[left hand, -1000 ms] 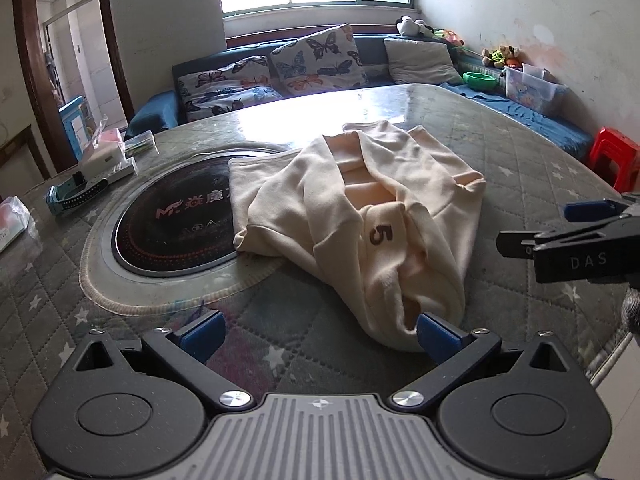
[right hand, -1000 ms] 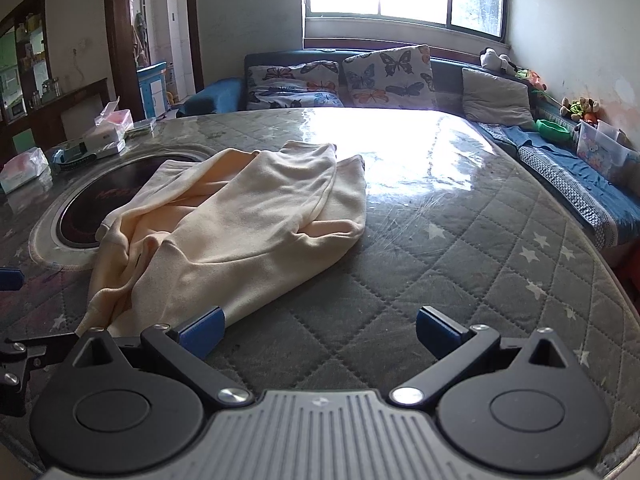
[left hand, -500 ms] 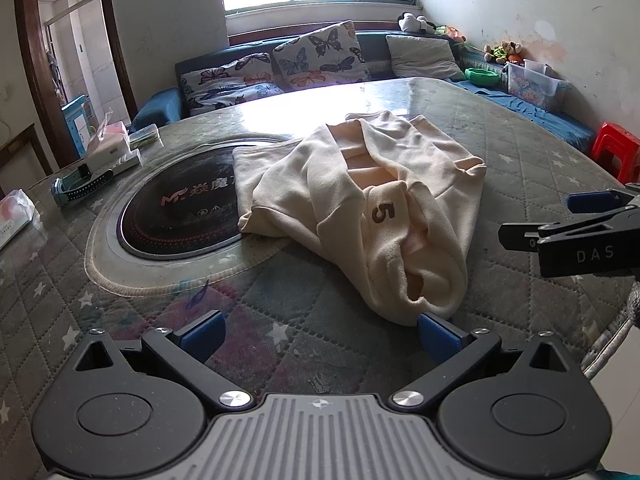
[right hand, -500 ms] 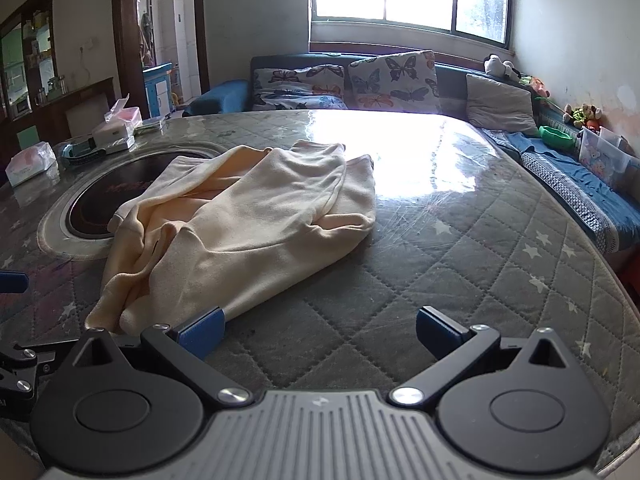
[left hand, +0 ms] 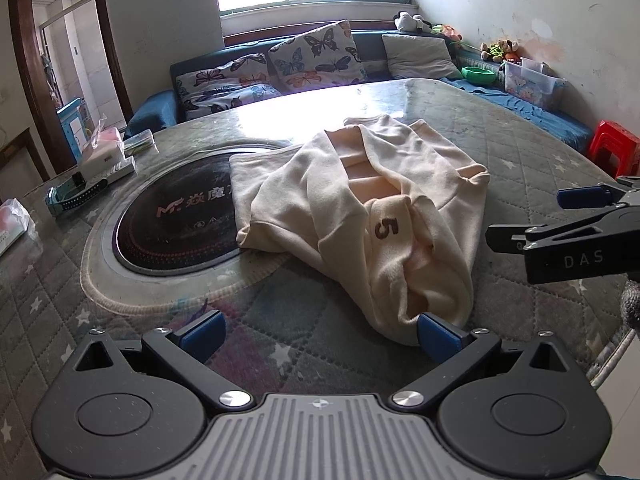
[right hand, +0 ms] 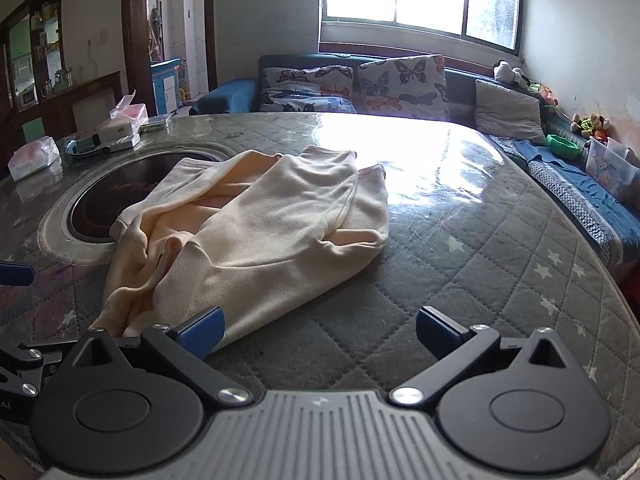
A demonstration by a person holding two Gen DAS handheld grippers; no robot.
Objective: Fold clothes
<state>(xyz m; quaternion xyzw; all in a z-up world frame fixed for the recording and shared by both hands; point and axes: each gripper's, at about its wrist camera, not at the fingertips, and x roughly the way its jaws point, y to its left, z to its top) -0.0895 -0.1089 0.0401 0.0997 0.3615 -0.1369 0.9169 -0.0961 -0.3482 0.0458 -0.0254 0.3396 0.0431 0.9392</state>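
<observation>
A cream sweatshirt (left hand: pixel 360 208) with a brown "5" lies crumpled on the round quilted table (left hand: pixel 280 340); it also shows in the right wrist view (right hand: pixel 256 240). My left gripper (left hand: pixel 320 334) is open and empty, its right pad at the garment's near edge. My right gripper (right hand: pixel 320 334) is open and empty, its left pad just in front of the garment's near edge. The right gripper also shows from the side at the right of the left wrist view (left hand: pixel 560 220).
A black induction hob (left hand: pixel 176 216) is set in the table, partly under the garment. Tissue packs and boxes (left hand: pixel 100 156) sit at the table's far left. A sofa with butterfly cushions (left hand: pixel 312 60) lies behind. A red stool (left hand: pixel 614 152) stands at the right.
Both grippers have risen and drawn back slightly from the garment, so it looks a little farther. The garment has not moved. Both stay open.
</observation>
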